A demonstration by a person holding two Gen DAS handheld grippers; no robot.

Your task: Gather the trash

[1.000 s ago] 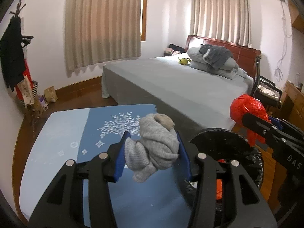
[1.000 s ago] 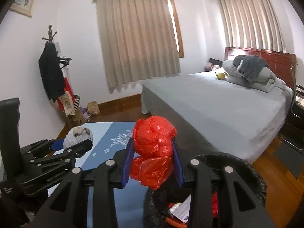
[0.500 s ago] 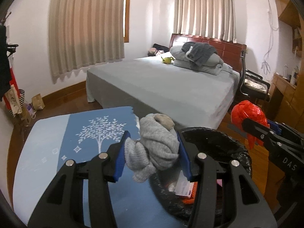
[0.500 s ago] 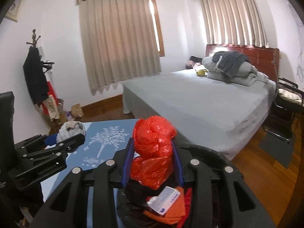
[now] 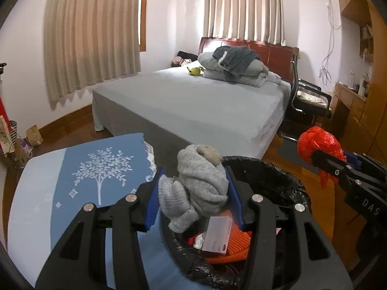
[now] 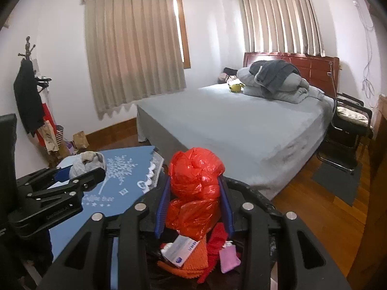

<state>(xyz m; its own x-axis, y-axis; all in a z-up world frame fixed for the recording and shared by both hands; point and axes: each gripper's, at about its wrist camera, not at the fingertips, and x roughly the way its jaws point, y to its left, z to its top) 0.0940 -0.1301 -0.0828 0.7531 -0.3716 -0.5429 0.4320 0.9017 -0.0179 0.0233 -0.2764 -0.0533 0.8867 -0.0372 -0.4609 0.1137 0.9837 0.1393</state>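
Both grippers are loaded: the left gripper point(image 5: 193, 193) has its blue pads pinched against a balled-up grey sock point(image 5: 198, 186), and the right gripper point(image 6: 193, 203) squeezes a crumpled red plastic bag point(image 6: 194, 188) between its own blue pads. Seen from the left wrist, the sock hangs over the near left rim of a bin lined with a black trash bag point(image 5: 273, 176), its lower end dangling above the contents. Inside lie an orange knitted piece point(image 5: 229, 249) and a white card-like packet point(image 5: 216, 234) resting on it. From the right wrist, the red bag sits right above the bin's opening, with the same packet point(image 6: 181, 249), the orange knit point(image 6: 193, 263), a red strip and a small pink item point(image 6: 228, 257) below it. To the left of the bin stands a table under a blue cloth printed with a white tree point(image 5: 101, 169); the bin's rim is just beside its right edge. In the left view the right gripper and its red bag point(image 5: 319, 149) appear at the right, beyond the bin's right rim. Farther off, a grey-covered bed point(image 6: 241, 125) fills the middle of the room, with folded bedding point(image 6: 278, 82) piled at its far end against a dark wooden headboard. Beige curtains point(image 6: 135, 48) hang drawn over two windows, and a coat rack point(image 6: 29, 91) stands at the far left.
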